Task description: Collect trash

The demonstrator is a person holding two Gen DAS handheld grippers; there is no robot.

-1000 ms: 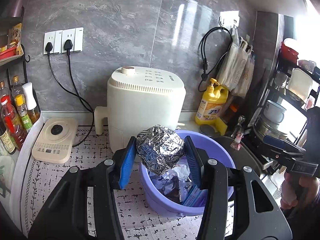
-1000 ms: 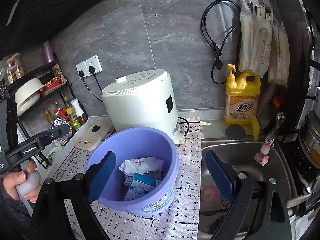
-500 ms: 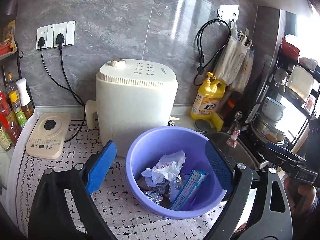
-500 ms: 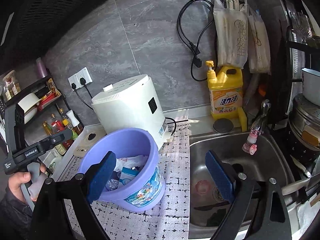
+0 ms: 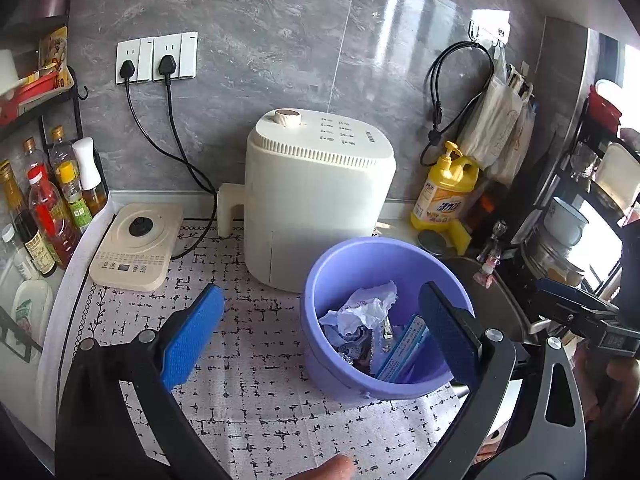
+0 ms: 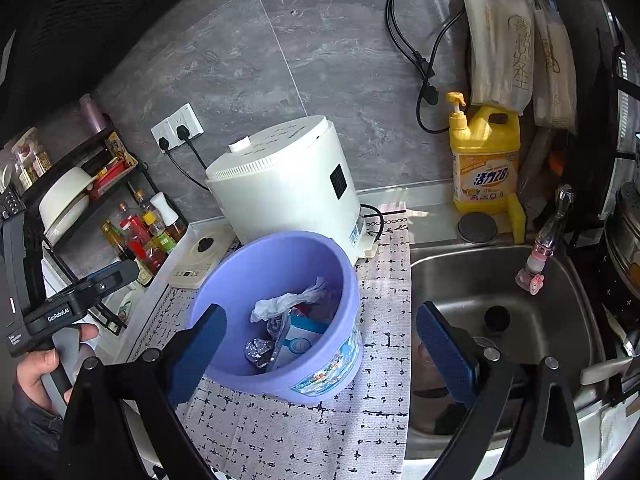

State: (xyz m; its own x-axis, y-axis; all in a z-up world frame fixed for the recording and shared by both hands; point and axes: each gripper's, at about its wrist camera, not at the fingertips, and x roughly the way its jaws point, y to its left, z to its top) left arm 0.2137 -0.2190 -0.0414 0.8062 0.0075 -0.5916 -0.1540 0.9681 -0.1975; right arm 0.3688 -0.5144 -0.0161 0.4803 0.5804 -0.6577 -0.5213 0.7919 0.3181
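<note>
A purple plastic bucket (image 5: 340,264) stands on the patterned counter mat, in front of a white appliance. It holds crumpled white paper (image 5: 366,308), a blue-and-white box (image 5: 402,350) and a foil ball (image 6: 257,350). My left gripper (image 5: 320,330) is open and empty, above the mat, with its right finger over the bucket's rim. My right gripper (image 6: 320,344) is open and empty, near the bucket (image 6: 276,252) and the sink edge.
A white appliance (image 5: 316,196) stands behind the bucket, with plugged cords. An induction plate (image 5: 136,246) and sauce bottles (image 5: 48,208) are at the left. A yellow detergent bottle (image 6: 484,160) and a steel sink (image 6: 500,304) lie to the right.
My left gripper opened and let the foil ball drop into the bucket, then drew back and left. The right gripper shifted slightly, staying open.
</note>
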